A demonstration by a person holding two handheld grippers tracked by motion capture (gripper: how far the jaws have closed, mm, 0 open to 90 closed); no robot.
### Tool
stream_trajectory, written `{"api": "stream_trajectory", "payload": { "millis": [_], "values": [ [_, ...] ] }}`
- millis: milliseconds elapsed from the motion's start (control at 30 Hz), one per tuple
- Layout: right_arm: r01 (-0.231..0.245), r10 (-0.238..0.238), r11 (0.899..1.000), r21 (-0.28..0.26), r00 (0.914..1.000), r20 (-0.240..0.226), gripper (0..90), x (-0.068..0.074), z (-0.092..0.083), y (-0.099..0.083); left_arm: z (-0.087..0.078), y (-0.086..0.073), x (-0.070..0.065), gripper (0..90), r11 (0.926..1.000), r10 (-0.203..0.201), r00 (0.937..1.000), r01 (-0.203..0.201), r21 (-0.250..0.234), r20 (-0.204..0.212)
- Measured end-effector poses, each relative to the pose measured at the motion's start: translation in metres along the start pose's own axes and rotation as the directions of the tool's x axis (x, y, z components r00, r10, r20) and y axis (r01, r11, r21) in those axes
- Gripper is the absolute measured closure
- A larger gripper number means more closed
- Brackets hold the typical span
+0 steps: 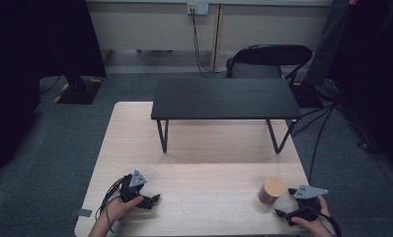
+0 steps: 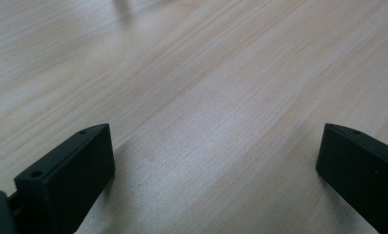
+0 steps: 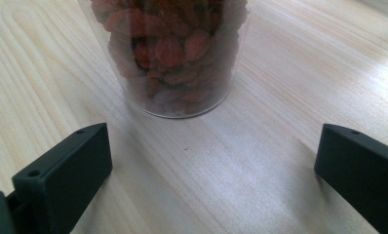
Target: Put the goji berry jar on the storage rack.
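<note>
Pale wooden tabletop [image 1: 204, 158] — two claws, one jar.
Left claw [image 1: 150, 201] lower left, jaws spread; right claw [image 1: 286, 215] lower right, jaws spread — clear jar [image 1: 271, 190] of reddish pieces just beyond it.

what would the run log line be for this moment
left gripper: open, over bare table | right gripper: open, facing jar, not touching | jar: upright, clear, reddish pieces inside | black stand: far side

grippers: 2 [image 1: 144, 198] [image 1: 294, 213] | jar [image 1: 271, 190]: 1 | black shelf [image 1: 224, 98]: 1 | chair [image 1: 268, 59]: 1 | table [image 1: 204, 148]: 1
</note>
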State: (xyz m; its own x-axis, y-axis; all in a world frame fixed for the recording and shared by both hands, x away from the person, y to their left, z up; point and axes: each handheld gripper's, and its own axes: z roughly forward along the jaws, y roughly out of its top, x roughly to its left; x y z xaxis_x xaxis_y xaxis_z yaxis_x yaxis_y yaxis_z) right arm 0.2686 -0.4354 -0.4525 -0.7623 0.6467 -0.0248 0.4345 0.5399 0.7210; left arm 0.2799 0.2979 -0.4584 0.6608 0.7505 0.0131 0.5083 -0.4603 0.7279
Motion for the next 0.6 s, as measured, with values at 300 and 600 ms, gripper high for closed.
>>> {"api": "stream_trajectory", "payload": {
  "millis": [300, 600],
  "values": [
    [0.002, -0.002, 1.0, -0.008, 0.9998, -0.018, 0.4, -0.0014, 0.0006, 0.0013, 0.0002, -0.0003, -0.0003, 0.0, 1.0, -0.003, 1.0, 0.003, -0.002, 0.0],
    [0.008, -0.009, 0.999, -0.037, 0.9995, -0.031, 0.6, 0.0003, 0.0025, 0.0074, -0.0001, 0.0001, 0.0001, 0.0, 1.0, 0.001, 1.0, -0.001, 0.001, 0.0]
  ]
}}
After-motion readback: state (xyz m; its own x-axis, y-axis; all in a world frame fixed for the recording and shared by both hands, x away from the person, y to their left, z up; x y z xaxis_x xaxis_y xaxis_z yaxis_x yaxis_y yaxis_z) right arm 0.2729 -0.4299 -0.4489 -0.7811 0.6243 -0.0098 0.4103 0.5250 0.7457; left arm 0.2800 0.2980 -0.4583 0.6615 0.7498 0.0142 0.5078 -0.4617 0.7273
